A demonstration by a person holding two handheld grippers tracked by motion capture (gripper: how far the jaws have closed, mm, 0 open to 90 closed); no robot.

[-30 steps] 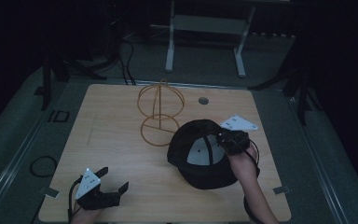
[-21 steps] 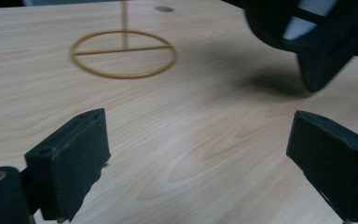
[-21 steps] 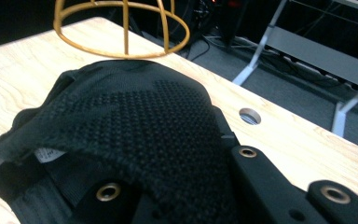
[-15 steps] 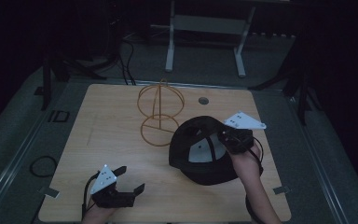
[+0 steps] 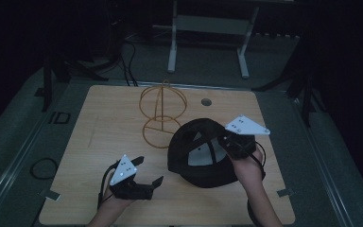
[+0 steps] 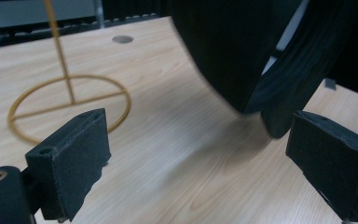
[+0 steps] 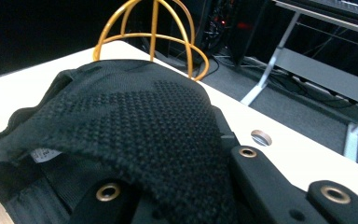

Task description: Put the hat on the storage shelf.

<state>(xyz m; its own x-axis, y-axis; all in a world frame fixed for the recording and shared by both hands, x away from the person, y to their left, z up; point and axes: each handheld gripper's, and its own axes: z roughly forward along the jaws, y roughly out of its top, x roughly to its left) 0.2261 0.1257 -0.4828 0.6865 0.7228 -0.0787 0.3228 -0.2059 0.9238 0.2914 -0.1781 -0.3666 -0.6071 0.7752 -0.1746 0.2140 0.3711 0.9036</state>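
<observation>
Right gripper [image 5: 227, 144] is clamped on the rim of a black mesh cap [image 5: 194, 151], tilted with its opening facing the person, beside the gold wire stand [image 5: 161, 113]. Left gripper [image 5: 146, 171] hovers with jaws apart, empty, aimed at the cap.

A black cap [image 5: 199, 152] is held at its right edge by the right gripper [image 5: 230, 144], whose fingers are clamped on the fabric; the cap's open underside (a pale label is seen inside) is turned toward the camera. The grey three-cornered plate is seen above that gripper. The left gripper [image 5: 147, 171] is held near the front edge of the light wooden surface [image 5: 104, 123], its fingers [image 5: 136, 161] spread apart with nothing between them and pointed toward the cap, from which it is kept apart. A gold wire stand [image 5: 161, 113] is placed upright behind the cap, just beside it.
</observation>
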